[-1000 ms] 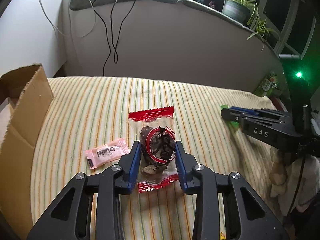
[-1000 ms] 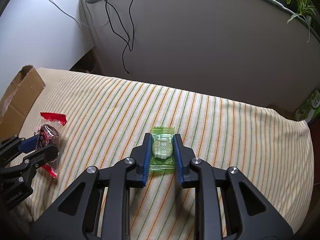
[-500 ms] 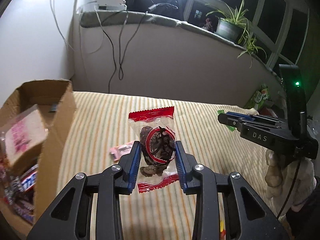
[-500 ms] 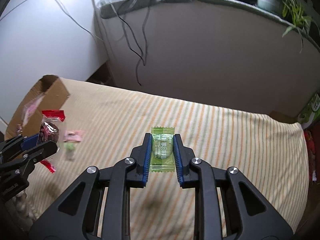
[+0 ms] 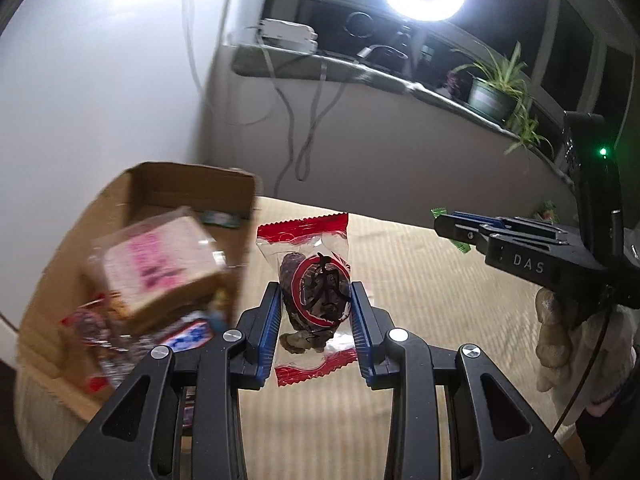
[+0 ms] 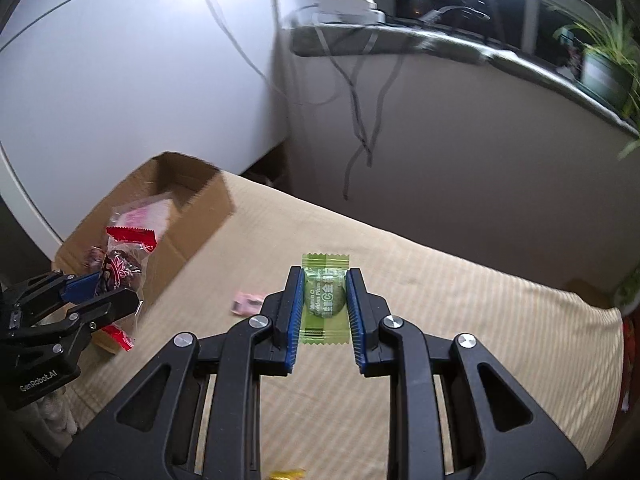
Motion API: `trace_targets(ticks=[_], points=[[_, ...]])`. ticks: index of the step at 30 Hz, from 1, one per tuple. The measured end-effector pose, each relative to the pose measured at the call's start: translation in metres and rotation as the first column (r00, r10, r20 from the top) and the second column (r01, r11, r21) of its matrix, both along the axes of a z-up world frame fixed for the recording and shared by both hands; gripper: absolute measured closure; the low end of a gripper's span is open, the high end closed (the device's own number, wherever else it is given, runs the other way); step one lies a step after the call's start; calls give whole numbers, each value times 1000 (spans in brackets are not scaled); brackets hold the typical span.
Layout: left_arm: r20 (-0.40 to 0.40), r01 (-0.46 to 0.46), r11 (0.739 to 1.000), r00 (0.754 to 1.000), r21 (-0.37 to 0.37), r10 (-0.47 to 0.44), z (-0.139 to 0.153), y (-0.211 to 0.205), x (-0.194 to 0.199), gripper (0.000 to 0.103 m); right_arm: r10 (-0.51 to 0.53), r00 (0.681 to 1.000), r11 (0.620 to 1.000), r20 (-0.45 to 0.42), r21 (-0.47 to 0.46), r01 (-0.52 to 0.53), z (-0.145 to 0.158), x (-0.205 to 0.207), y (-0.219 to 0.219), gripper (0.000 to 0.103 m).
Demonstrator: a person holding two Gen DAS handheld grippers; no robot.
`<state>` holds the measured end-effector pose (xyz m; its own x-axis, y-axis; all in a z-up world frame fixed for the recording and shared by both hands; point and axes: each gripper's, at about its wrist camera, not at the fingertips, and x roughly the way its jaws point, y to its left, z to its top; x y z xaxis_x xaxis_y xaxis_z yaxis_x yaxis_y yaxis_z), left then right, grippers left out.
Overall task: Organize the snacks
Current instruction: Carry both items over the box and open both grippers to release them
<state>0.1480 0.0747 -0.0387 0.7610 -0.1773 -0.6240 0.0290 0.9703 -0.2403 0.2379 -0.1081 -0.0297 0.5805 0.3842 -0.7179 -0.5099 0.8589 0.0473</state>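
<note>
Trouble could come at the drop. The left gripper (image 5: 315,322) is clamped on a red-edged clear snack packet (image 5: 314,300), up in the air, with the open cardboard box (image 5: 192,188) just to its left and a bit lower. The right gripper (image 6: 323,308) is clamped on a green plum candy (image 6: 325,298) above the striped bed cover (image 6: 480,320), the box well off to its left. If either one lets go too soon, the snack may hit the box wall and fall outside. The slippery wrappers could also slide out. A pink candy (image 6: 246,303) lies on the cover, left of the right gripper.
</note>
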Motion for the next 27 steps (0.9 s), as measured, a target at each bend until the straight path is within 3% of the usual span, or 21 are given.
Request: trace_targets(ticks=[12,27], points=[[-12,-135,991,991,4,135,-10,70,-20,71,139,990,990,-4,-4,-139,5,0,93,81],[-43,-209,978,977,13,210,-25,115,-36,71,275,961,961,-43,-34,-276,-8,-9,180,81]])
